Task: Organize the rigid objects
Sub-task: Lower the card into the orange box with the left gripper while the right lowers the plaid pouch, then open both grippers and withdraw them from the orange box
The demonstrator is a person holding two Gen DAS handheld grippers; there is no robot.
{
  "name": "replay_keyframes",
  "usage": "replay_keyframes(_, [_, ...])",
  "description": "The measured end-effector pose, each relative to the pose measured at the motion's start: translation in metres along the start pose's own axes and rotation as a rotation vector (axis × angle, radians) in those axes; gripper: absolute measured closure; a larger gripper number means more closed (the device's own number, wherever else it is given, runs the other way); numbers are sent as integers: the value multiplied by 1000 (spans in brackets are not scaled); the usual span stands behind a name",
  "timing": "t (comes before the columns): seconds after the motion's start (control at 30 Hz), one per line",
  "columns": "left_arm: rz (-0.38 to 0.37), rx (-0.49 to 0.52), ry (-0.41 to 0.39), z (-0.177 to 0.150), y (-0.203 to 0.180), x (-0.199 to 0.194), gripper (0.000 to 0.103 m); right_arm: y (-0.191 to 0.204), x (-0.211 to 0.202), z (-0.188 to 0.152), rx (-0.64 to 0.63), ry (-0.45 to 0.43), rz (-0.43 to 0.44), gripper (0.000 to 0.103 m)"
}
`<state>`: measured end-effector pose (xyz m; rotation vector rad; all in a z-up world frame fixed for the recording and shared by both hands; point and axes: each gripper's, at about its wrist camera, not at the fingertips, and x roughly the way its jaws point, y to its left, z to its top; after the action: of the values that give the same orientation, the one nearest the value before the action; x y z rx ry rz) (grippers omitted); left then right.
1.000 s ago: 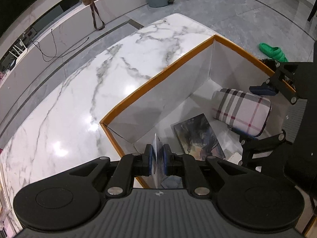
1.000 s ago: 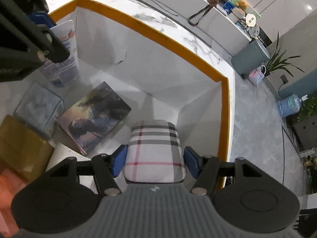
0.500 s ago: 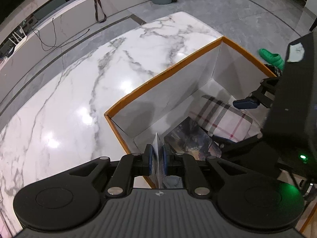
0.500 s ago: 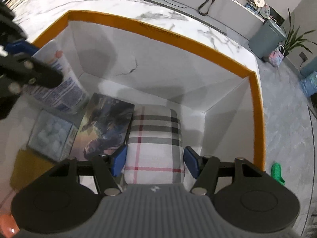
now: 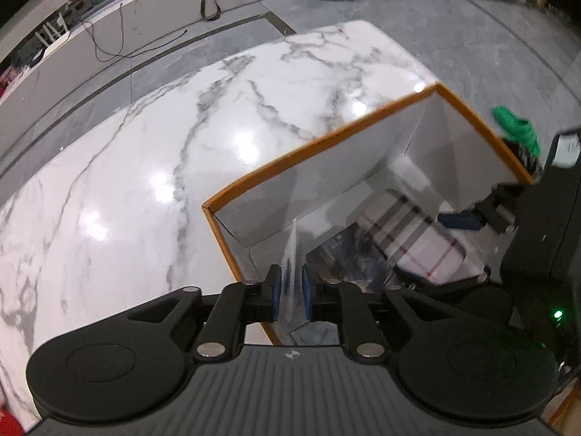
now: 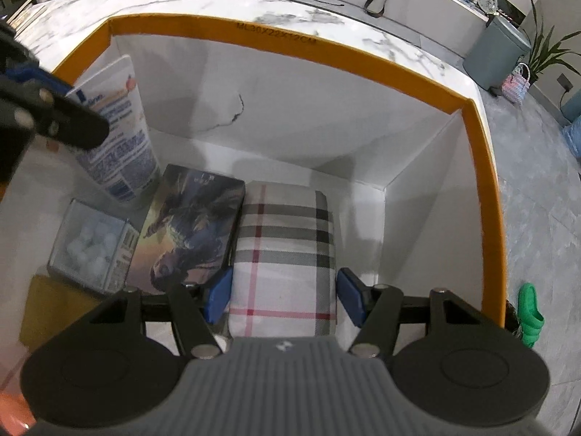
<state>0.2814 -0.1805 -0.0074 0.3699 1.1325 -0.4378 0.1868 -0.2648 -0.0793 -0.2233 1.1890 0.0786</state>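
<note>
Left gripper point(image 5: 290, 292) just been easing its jaws apart, slightly open now with the top edge of a white tube point(image 6: 116, 134) between the blue pads; can't tell if a pad still touches it. Right gripper point(image 6: 285, 296) clamped on one plaid case point(image 6: 287, 250), pads pressed to both its long sides, low in the box. Counting inside the orange-rimmed box point(image 6: 326, 49): one white tube with blue print, standing tilted at the left wall; one clear box of white balls point(image 6: 90, 245) just in front of it; one flat box with dark fantasy artwork point(image 6: 192, 225) lying in the middle, touching the plaid case on its right; one gold-ish box point(image 6: 54, 309) at the near left, mostly hidden. So five items, one of each. Box itself sitting on a white marble table point(image 5: 163, 152). Around it: grey tiled floor, one green slipper point(image 6: 530, 312) by the right wall of the box, one grey bin point(image 6: 497, 54) and a potted plant beyond. Left gripper's black arm covering part of the tube from the right wrist view; right gripper's body blocking the near end of the plaid case.
</note>
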Motion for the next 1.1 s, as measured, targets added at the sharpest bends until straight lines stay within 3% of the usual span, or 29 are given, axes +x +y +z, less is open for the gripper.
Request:
replay_keyframes(0.23, [-55,-41,-75,-4,8,-14,62,-9,1,7,13,6,7,40])
replay_keyframes(0.63, [-58,-38,-147,-16,12,-33,59,-14,-19,16,69,-48,46,34])
replay_keyframes(0.8, [-70,-24,-205,-31,22,-57,59,-5,-46,14,52,-129,26,34])
replay_keyframes(0.9, [-38,6,-234,-49,29,-75,59,5,-66,10,30,-201,22,34])
replay_keyframes(1.1, [-4,23,-248,-93,50,-100,59,45,-101,-1,-39,-292,73,34])
